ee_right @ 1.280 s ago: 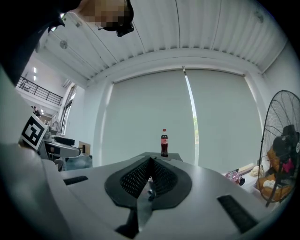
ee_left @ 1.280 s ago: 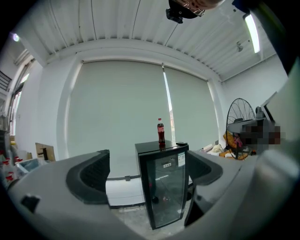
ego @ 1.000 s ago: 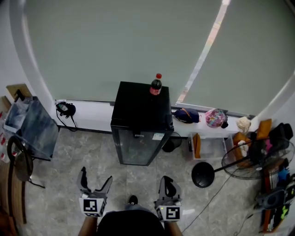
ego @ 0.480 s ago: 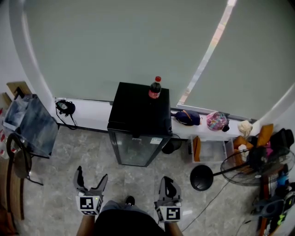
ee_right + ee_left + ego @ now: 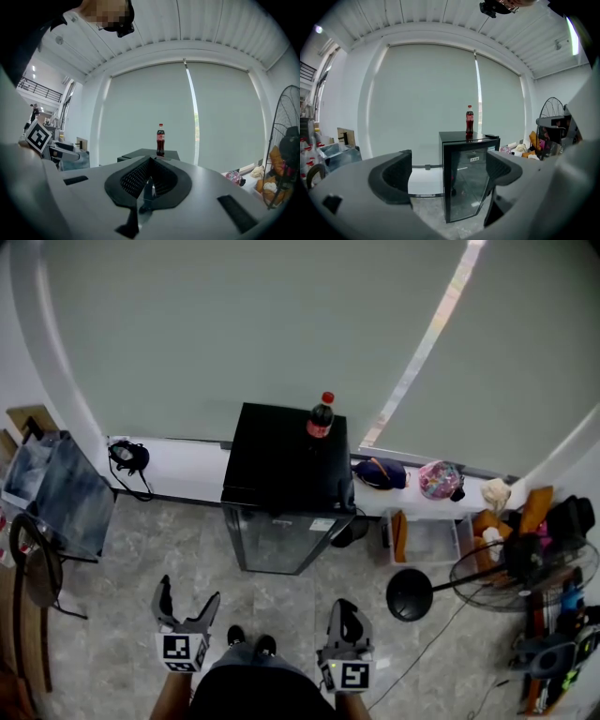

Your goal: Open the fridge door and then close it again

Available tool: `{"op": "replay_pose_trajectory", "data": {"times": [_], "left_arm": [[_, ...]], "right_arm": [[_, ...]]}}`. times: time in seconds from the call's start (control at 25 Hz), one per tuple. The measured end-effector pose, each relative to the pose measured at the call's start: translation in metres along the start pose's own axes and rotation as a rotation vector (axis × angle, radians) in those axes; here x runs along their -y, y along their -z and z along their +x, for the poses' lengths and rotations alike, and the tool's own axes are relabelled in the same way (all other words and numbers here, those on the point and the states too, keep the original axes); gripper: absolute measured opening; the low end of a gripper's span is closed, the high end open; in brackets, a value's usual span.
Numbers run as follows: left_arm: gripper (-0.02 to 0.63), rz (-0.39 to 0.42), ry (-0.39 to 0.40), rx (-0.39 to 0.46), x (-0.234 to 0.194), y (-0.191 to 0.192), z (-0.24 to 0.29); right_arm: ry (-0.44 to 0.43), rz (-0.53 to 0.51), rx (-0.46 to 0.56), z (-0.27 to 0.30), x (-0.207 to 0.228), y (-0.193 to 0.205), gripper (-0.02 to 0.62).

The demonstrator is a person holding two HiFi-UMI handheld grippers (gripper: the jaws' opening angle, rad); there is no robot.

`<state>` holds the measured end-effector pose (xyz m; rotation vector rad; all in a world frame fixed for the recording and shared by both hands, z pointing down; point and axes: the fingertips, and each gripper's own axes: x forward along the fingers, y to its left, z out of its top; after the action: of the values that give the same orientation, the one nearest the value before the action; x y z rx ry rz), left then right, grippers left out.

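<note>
A small black fridge with a glass door stands against the blind-covered wall, door shut. A cola bottle stands on its top. The fridge also shows in the left gripper view, some way ahead. My left gripper is held low near my body, jaws wide apart and empty. My right gripper is beside it, jaws pressed together on nothing; its view shows the bottle above the jaws. Both are well short of the fridge.
A white low ledge runs along the wall with a headset at left and bags at right. A standing fan with a round base is at the right. A chair and a rack are at the left.
The view has shifted slightly; both grippers stay low in front of my body, about the same distance from the fridge. Their jaws have not changed.
</note>
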<state>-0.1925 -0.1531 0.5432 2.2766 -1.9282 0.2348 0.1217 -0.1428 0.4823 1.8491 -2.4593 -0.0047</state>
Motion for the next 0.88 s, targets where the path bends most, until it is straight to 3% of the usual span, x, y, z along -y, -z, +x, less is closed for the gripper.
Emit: {"op": "replay_pose_trajectory", "data": {"times": [0.6, 0.88], "left_arm": [[0.471, -0.007, 0.134, -0.089, -0.014, 0.027, 0.051], [0.463, 0.011, 0.149, -0.109, -0.019, 0.046, 0.092]], "right_arm": [[0.097, -0.041, -0.042, 0.001, -0.022, 0.014, 0.006], [0.135, -0.029, -0.056, 0.007, -0.02, 0.012, 0.006]]}}
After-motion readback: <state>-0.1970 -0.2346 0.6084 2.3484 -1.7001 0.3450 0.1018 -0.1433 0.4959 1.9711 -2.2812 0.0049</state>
